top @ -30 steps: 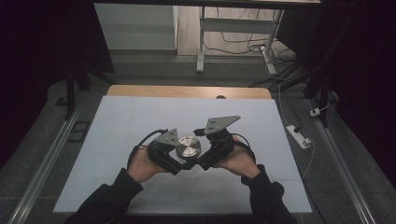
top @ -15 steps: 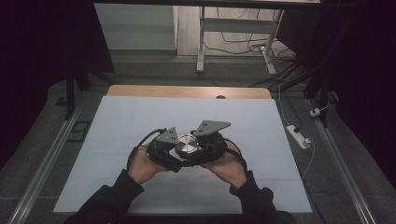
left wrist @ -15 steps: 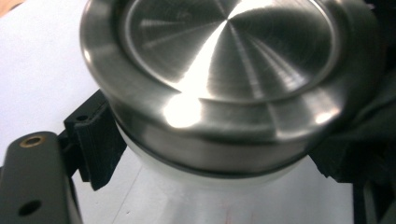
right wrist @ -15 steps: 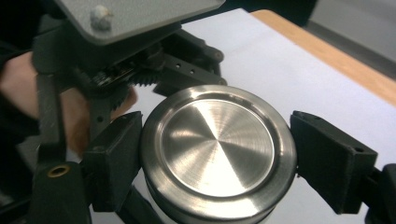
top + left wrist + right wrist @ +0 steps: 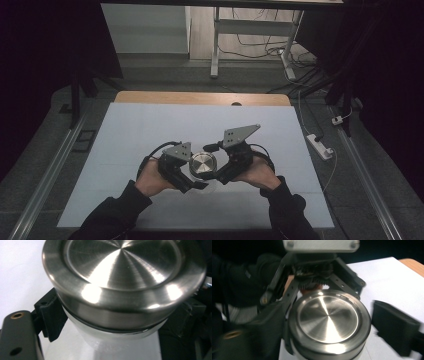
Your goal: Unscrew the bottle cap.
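A white jar with a brushed steel lid [image 5: 202,164] stands at the middle of the white-covered table [image 5: 150,125], between both hands. My left gripper [image 5: 196,176] is shut on the jar body just under the lid; in the left gripper view its fingers [image 5: 51,313] press the white wall [image 5: 112,340] from both sides. My right gripper [image 5: 213,161] reaches in from the right at lid height. In the right gripper view the lid [image 5: 328,315] lies between its jaws, and its right finger [image 5: 395,325] stands apart from the rim. The left gripper [image 5: 319,270] shows behind the jar.
The wooden far edge of the table [image 5: 200,98] shows beyond the white cover. A power strip [image 5: 320,146] and cables lie on the floor to the right. A desk frame [image 5: 216,45] stands behind the table.
The right gripper went in toward the lid, then drew slightly back to the right and turned. The left gripper and the jar stayed where they were.
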The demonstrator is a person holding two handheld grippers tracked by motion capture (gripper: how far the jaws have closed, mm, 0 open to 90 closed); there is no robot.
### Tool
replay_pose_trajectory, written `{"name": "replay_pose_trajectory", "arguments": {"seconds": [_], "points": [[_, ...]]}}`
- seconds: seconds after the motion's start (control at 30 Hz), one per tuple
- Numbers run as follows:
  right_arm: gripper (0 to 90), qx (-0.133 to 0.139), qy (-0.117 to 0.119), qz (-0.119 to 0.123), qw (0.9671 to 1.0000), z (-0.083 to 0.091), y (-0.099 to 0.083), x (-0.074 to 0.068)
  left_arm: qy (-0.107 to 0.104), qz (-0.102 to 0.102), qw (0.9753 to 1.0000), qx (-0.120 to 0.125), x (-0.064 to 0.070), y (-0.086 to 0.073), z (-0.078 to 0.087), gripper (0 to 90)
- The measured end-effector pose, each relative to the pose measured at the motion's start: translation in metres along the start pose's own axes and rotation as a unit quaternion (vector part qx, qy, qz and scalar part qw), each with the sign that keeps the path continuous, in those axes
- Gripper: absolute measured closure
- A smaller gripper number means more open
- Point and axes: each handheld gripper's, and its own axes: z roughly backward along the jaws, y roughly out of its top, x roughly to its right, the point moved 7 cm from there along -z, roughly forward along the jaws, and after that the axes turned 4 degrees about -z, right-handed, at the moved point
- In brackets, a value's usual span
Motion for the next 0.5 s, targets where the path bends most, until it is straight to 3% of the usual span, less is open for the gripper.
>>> {"name": "replay_pose_trajectory", "arguments": {"seconds": [0.13,0.2,0.23,0.27,0.33,0.43,0.5], "points": [[2.3,-0.006,-0.074,-0.022,0.997,0.001,0.005,0.005,0.057,0.035,0.9978,-0.007,-0.011,-0.002,0.003,15.5],[5.1,-0.026,-0.13,-0.018,0.991,-0.003,0.004,0.006,0.077,0.038,0.9962,-0.015,-0.013,-0.004,0.004,15.5],[5.1,-0.026,-0.13,-0.018,0.991,-0.003,0.004,0.006,0.077,0.038,0.9962,-0.015,-0.013,-0.004,0.004,15.5],[7.4,-0.03,-0.174,-0.019,0.9842,-0.01,0.005,0.006,0.079,0.045,0.9958,-0.013,-0.014,-0.004,0.003,15.5],[12.1,-0.026,-0.179,-0.03,0.983,-0.014,0.006,0.004,0.082,0.045,0.9956,-0.012,-0.013,-0.003,0.001,15.5],[18.9,-0.026,-0.194,-0.028,0.9803,-0.019,0.005,0.003,0.082,0.038,0.9957,-0.019,-0.011,-0.003,0.0,15.5],[19.4,-0.023,-0.187,-0.028,0.9816,-0.019,0.005,0.003,0.072,0.034,0.9966,-0.019,-0.01,-0.003,0.0,15.6]]}}
